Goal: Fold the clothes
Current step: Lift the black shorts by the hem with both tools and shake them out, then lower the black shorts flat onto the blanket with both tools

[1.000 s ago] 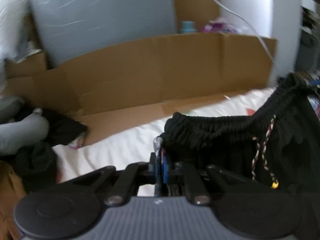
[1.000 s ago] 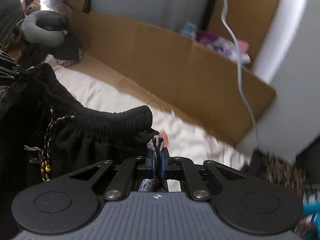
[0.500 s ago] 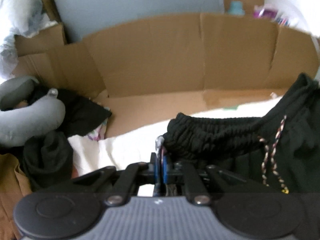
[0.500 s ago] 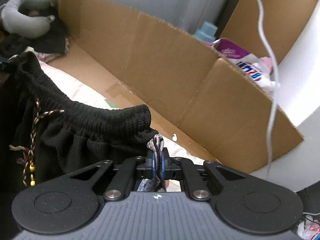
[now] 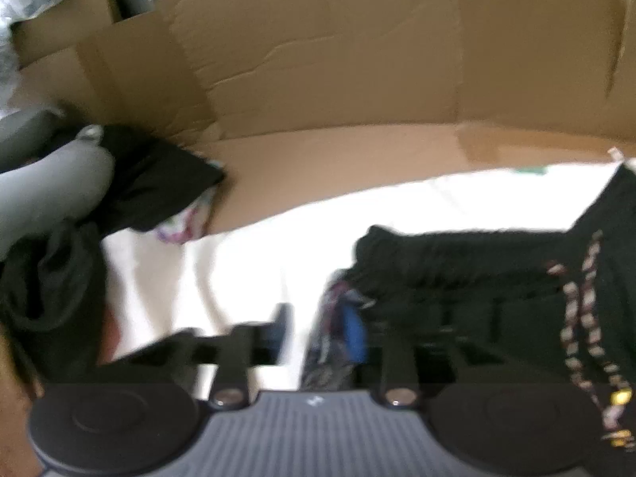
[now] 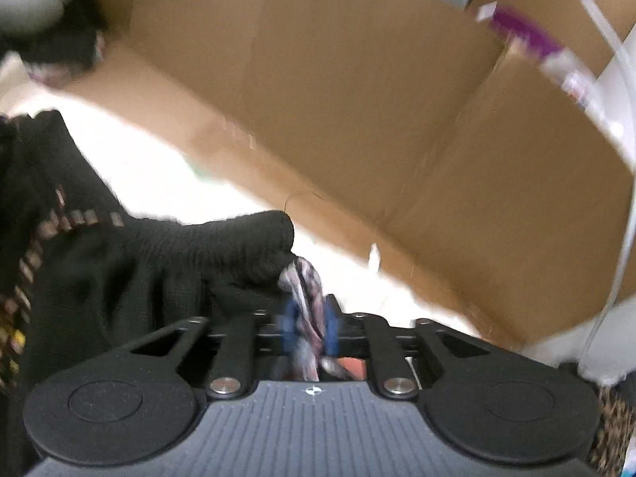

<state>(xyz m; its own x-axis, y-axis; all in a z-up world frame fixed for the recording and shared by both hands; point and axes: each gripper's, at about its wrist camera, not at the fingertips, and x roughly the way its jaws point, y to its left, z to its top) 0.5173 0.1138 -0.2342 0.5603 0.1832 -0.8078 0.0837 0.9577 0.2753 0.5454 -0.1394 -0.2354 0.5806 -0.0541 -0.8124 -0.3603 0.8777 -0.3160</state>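
Item, black drawstring shorts [image 5: 469, 262]: lying across the white sheet [image 5: 246, 262] in front of the cardboard wall [image 5: 357, 59], elastic waistband stretching between your two tools. Your left gripper [image 5: 318, 330] is standing parted, jaws just opening, patterned corner cloth against the right blue pad only. Your right gripper [image 6: 310, 330] is opening narrowly, patterned cloth still sitting between its pads.

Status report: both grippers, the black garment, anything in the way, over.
Left gripper just opened, black elastic-waist garment beside one finger. Right gripper opening, patterned fabric corner between its fingers. Brown cardboard wall close ahead.
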